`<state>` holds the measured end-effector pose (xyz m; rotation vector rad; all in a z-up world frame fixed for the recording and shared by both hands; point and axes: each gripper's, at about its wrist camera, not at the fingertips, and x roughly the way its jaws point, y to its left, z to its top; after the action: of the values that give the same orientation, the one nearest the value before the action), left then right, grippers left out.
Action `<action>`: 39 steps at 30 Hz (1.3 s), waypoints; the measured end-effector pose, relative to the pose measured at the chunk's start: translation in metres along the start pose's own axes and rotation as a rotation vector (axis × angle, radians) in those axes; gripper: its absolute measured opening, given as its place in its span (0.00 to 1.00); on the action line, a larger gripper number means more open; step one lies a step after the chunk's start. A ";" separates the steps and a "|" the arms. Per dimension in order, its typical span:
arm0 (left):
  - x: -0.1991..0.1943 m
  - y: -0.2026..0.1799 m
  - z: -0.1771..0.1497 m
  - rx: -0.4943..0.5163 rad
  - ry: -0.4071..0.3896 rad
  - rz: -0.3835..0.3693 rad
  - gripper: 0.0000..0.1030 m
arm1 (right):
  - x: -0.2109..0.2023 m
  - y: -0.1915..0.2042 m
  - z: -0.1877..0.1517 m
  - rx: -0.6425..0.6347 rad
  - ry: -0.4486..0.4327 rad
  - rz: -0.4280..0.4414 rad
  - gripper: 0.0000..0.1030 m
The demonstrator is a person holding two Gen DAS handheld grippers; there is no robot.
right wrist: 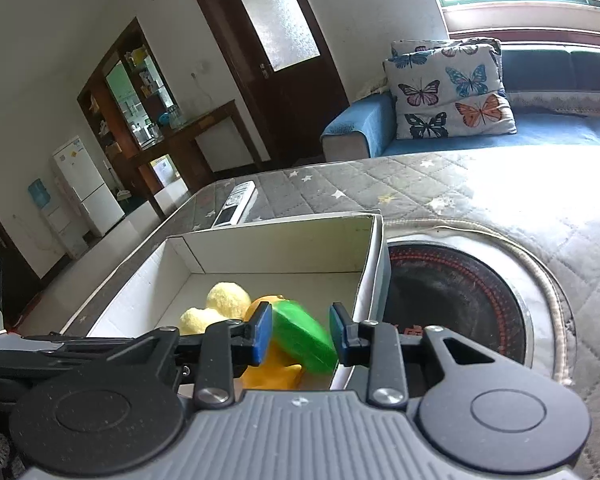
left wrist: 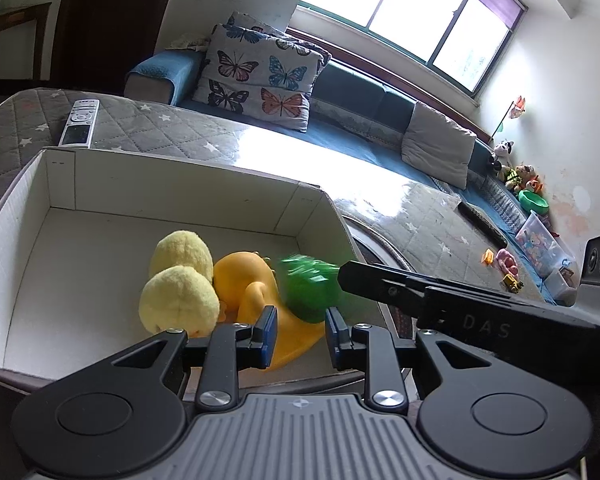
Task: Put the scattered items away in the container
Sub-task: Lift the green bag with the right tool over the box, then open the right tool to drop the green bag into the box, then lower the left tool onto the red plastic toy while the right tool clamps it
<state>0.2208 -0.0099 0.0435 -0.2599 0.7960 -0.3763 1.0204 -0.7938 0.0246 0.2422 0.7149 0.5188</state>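
Peering into our white box (left wrist: 100,184): yellow plush (left wrist: 178,292) beside orange toy (left wrist: 256,292); blurred green toy (right wrist: 304,336) hangs loose between our right gripper (right wrist: 300,336) pads, jaws apart; left gripper (left wrist: 301,336) open, empty.

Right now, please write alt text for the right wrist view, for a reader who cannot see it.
A blurred green toy sits between the open right gripper fingers, above a white box holding a yellow plush and orange toy. A remote lies behind the box.
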 end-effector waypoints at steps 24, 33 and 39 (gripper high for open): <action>-0.044 -0.020 -0.036 0.037 -0.012 0.024 0.27 | -0.058 0.025 -0.034 -0.102 -0.045 -0.045 0.51; -0.051 -0.018 -0.054 0.030 0.008 0.036 0.27 | -0.069 0.028 -0.053 -0.103 -0.035 -0.053 0.55; -0.057 -0.013 -0.066 0.018 0.019 0.042 0.28 | -0.075 0.028 -0.070 -0.111 -0.009 -0.054 0.55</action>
<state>0.1331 -0.0036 0.0409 -0.2231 0.8155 -0.3462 0.9143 -0.8071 0.0261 0.1213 0.6802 0.5039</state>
